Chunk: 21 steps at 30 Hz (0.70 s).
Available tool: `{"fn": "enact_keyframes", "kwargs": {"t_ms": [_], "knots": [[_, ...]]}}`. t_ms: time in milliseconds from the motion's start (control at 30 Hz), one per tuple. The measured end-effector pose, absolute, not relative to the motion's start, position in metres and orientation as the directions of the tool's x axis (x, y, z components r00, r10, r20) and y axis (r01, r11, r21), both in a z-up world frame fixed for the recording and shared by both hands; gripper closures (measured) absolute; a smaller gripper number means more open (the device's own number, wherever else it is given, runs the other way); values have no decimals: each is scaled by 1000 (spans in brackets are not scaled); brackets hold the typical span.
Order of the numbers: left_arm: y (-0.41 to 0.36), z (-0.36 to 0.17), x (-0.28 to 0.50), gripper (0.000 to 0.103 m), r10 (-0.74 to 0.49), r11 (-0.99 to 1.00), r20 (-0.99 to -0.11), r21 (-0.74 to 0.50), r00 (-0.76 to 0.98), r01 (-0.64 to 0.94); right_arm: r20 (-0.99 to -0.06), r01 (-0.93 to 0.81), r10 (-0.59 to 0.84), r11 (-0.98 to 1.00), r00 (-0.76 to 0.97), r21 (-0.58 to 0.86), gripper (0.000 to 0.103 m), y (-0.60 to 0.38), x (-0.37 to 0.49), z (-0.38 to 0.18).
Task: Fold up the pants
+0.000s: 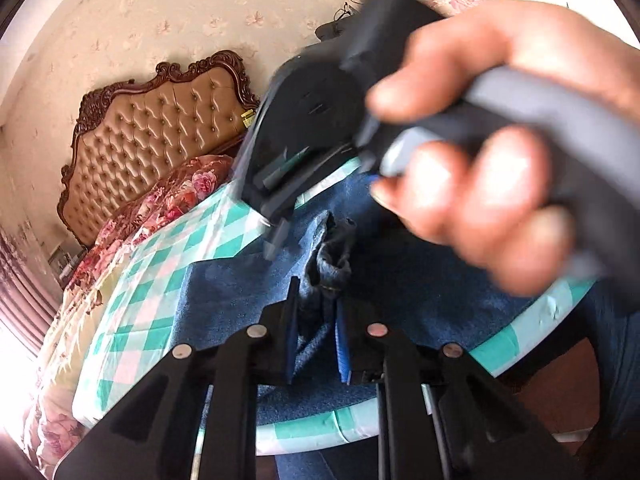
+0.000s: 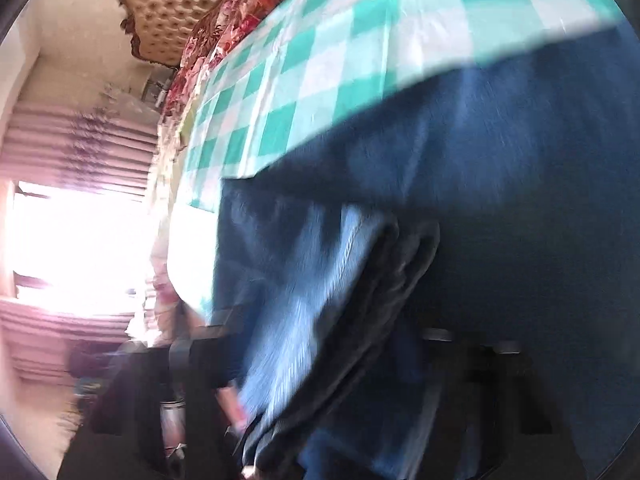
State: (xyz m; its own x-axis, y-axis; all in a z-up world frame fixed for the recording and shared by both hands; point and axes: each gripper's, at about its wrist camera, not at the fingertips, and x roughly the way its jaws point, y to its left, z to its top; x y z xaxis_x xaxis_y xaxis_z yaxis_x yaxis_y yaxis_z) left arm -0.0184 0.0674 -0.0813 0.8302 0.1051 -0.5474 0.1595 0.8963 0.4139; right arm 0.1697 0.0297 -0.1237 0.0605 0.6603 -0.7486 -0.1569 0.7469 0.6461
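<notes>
Blue jeans (image 1: 240, 284) lie spread on a green-and-white checked cloth (image 1: 160, 264). My left gripper (image 1: 318, 320) is shut on a bunched fold of the denim (image 1: 326, 264), held just above the spread fabric. My right gripper (image 1: 274, 236) shows in the left wrist view, held in a hand, its fingertips down at the jeans just beyond the fold. The right wrist view is blurred: a lifted fold of jeans (image 2: 320, 300) fills the space between its fingers (image 2: 192, 380), and the jaws themselves are hidden by cloth.
The cloth (image 2: 320, 60) covers a bed with a floral quilt (image 1: 176, 196) and a tufted tan headboard (image 1: 160, 132) at the far end. A bright window with pink curtains (image 2: 60, 240) is to the left. Brown floor (image 1: 560, 392) shows past the bed's near edge.
</notes>
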Motion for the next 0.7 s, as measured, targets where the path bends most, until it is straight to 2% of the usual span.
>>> {"fn": "enact_keyframes", "kwargs": {"t_ms": [33, 67, 167, 367, 533, 567, 700], "knots": [[65, -82, -16, 89, 111, 893, -543, 422, 832, 156, -766, -187, 638, 764, 81, 617, 90, 33, 171, -121], [61, -81, -16, 89, 117, 890, -536, 431, 836, 151, -763, -216, 639, 762, 98, 611, 92, 31, 171, -116], [39, -75, -17, 90, 98, 875, -506, 454, 857, 168, -754, -275, 634, 765, 170, 582, 93, 9, 169, -95], [-28, -94, -10, 91, 10, 845, -515, 463, 857, 269, -802, -229, 536, 842, 262, 488, 93, -58, 172, -98], [-57, -124, -4, 91, -5, 816, -568, 474, 823, 332, -823, -209, 513, 856, 243, 472, 93, -83, 174, -126], [-59, -126, -4, 91, 1, 814, -569, 479, 823, 330, -817, -210, 520, 853, 248, 479, 86, -84, 174, -126], [-64, -129, -9, 91, 18, 808, -557, 497, 831, 315, -800, -190, 540, 842, 263, 505, 81, -89, 177, -129]]}}
